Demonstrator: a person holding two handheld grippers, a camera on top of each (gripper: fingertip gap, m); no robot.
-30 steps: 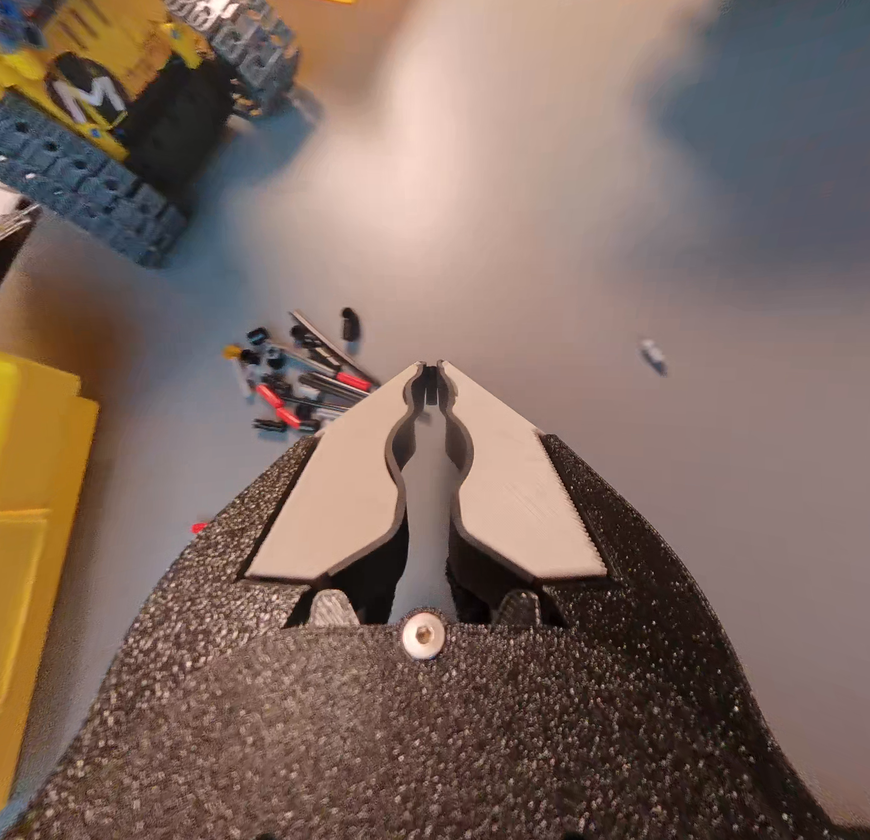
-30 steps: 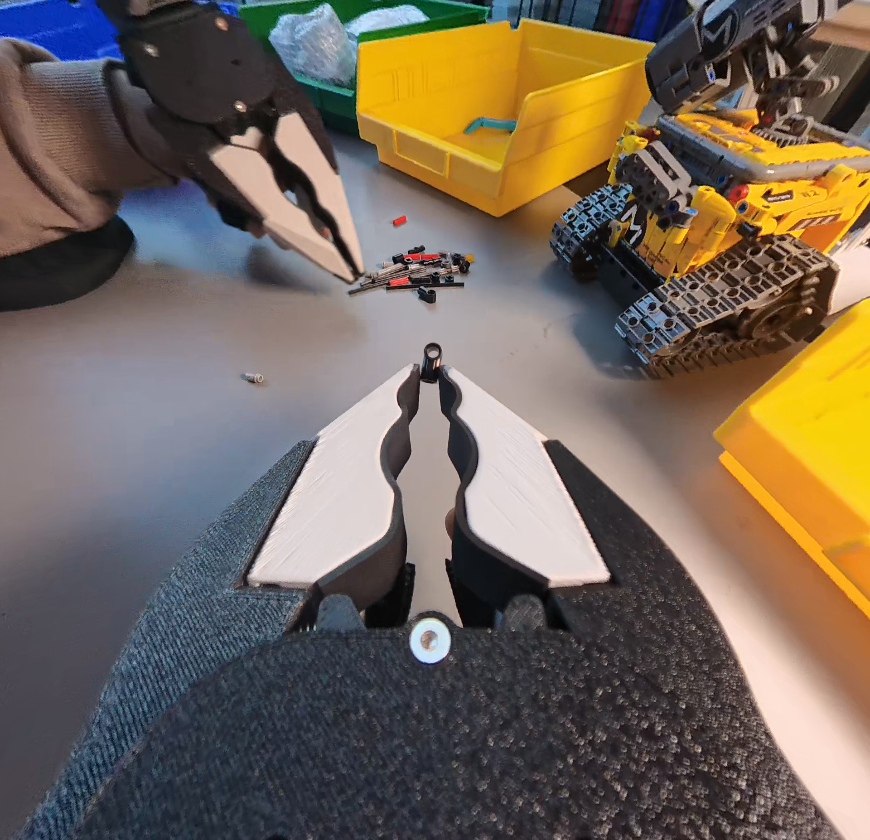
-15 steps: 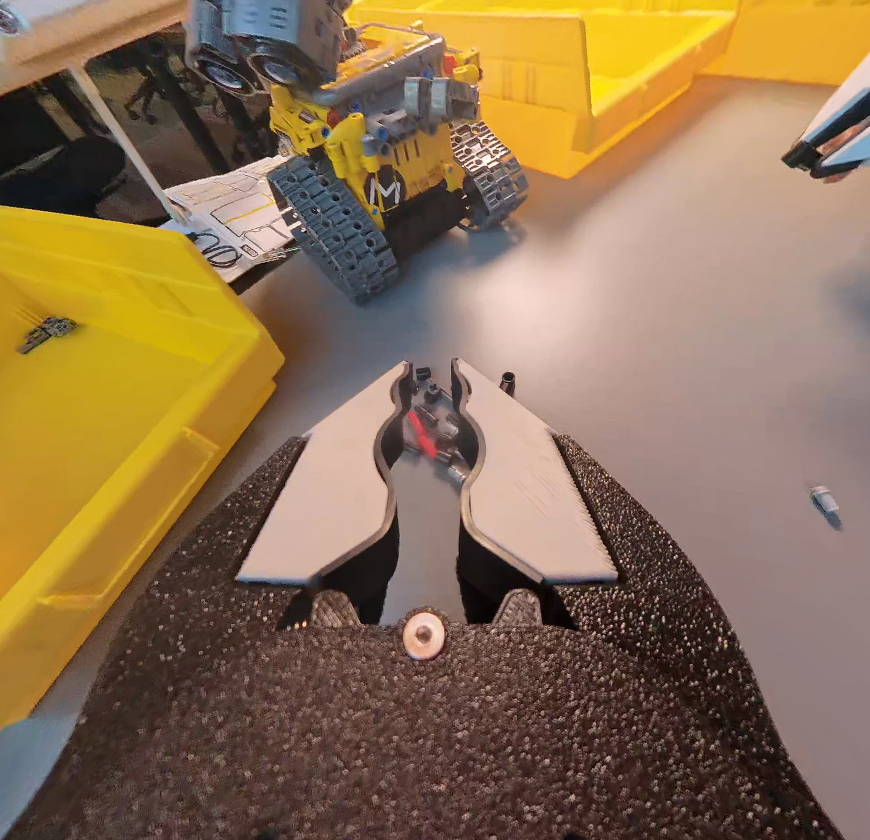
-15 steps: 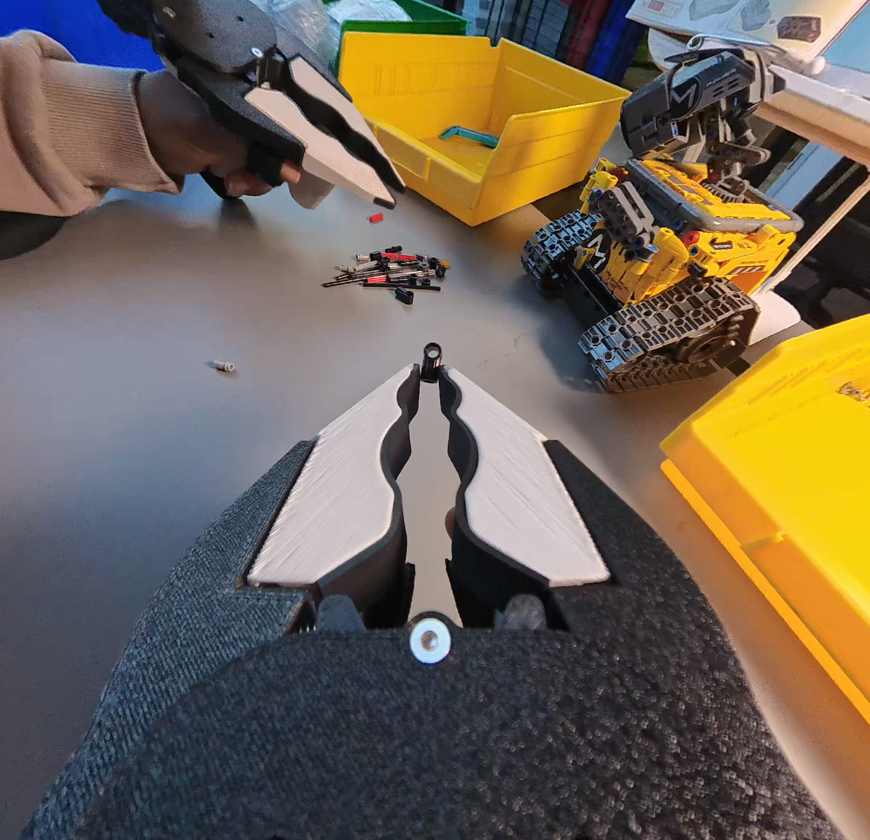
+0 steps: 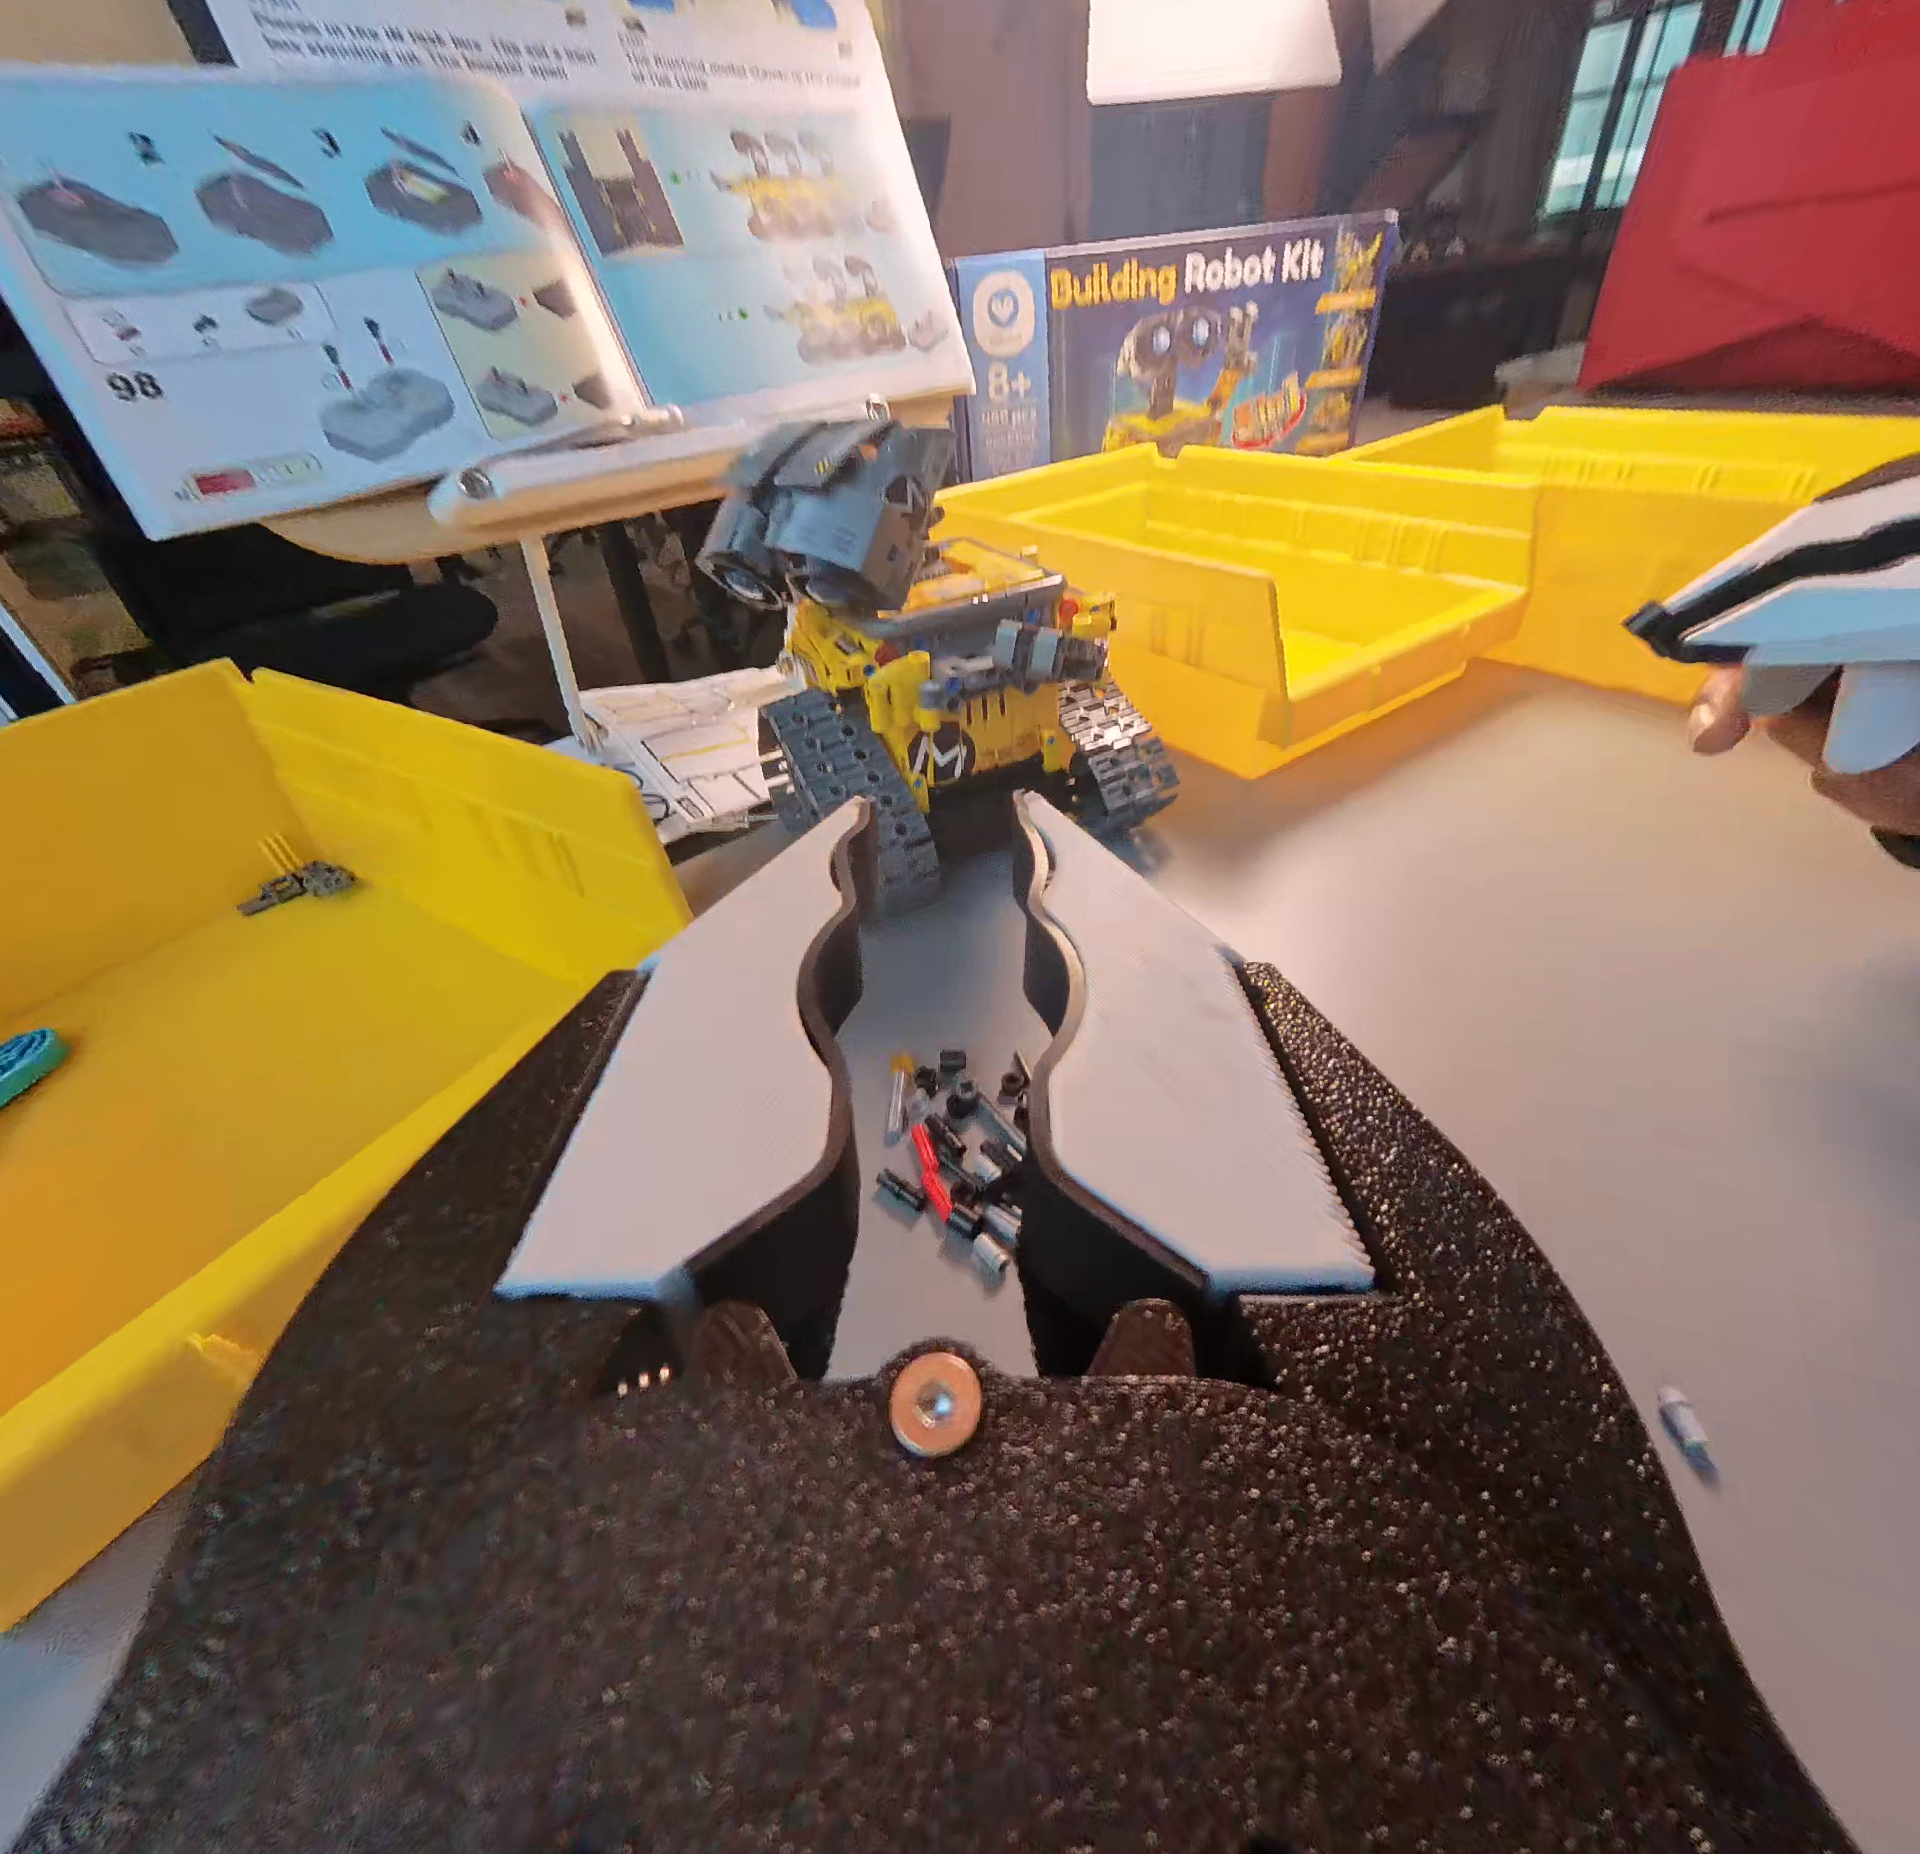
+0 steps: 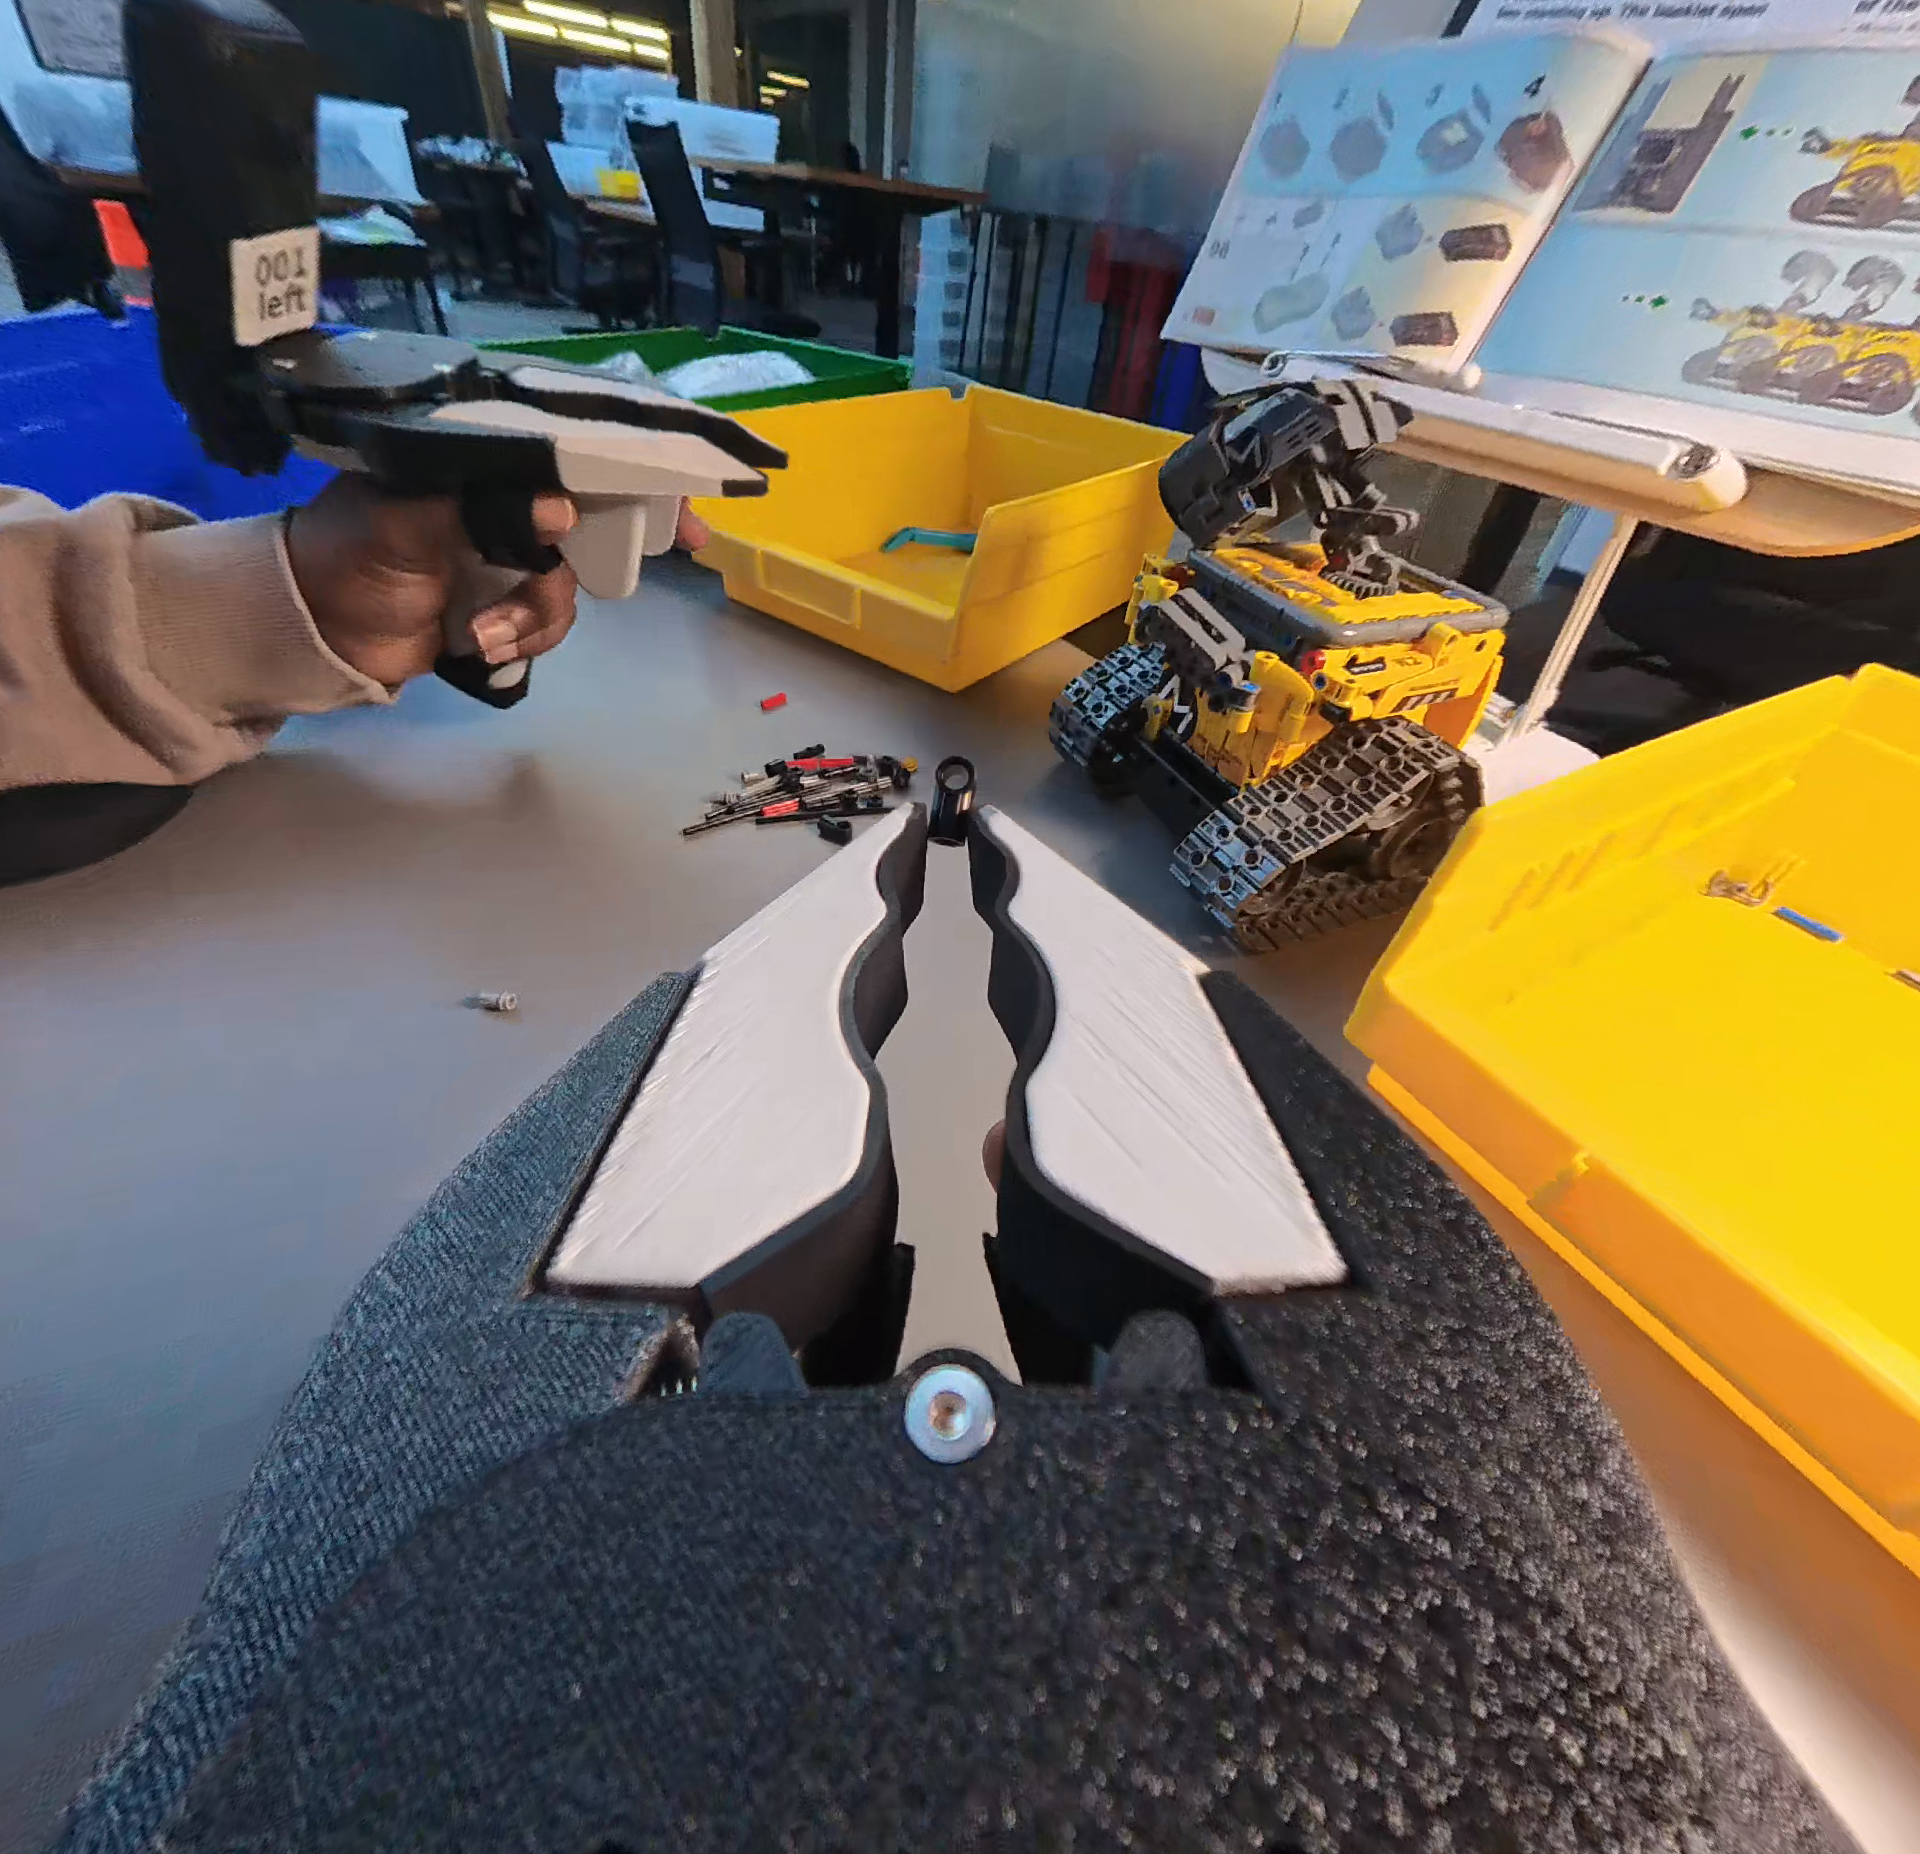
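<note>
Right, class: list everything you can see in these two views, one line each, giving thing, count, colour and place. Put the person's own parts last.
Toy tracked robot: one, yellow and grey, on the table's far side.
Loose pins and rods: one small pile, black, red, grey, mid-table.
Stray red piece: one, beyond the pile.
Stray grey pin: one, alone on the table.
Black connector: one, pinched at the right tool's tips.
Bins: several yellow, around the table edge; one green, one blue behind.
Instruction booklet: one, open on a stand.
Kit box: one, blue, upright behind the bins.
Table: one, grey.
Left tool: open, raised above the pile.
Right tool: shut on the connector.
Hand: gripping the left tool's handle.
</note>
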